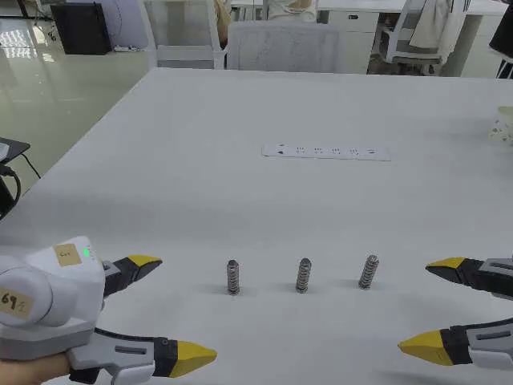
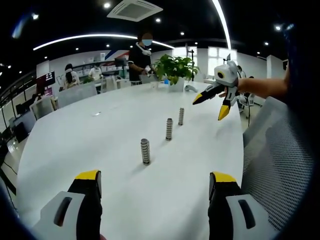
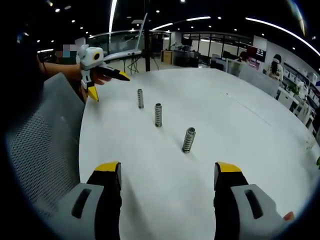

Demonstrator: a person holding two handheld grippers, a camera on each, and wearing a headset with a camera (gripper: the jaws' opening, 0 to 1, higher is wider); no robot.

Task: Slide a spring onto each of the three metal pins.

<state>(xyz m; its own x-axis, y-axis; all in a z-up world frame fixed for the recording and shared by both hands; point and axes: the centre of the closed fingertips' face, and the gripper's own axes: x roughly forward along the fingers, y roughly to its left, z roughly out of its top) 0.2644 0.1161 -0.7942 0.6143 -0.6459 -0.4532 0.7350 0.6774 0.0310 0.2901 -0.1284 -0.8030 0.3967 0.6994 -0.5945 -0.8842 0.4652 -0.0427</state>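
Bright even light from ceiling strips (image 2: 220,22); faint shadows; glare on floor (image 1: 32,48); fisheye-bent edges; sharp

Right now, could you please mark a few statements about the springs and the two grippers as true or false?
1. Three springs stand in a row on the table. True.
2. The left gripper is shut on a spring. False: its jaws are open with nothing between them.
3. The right gripper has its jaws open. True.
4. The power strip lies between the springs and the person. False: it lies flat on the far side of the springs.
5. In the head view, the row of springs sits between the two grippers. True.
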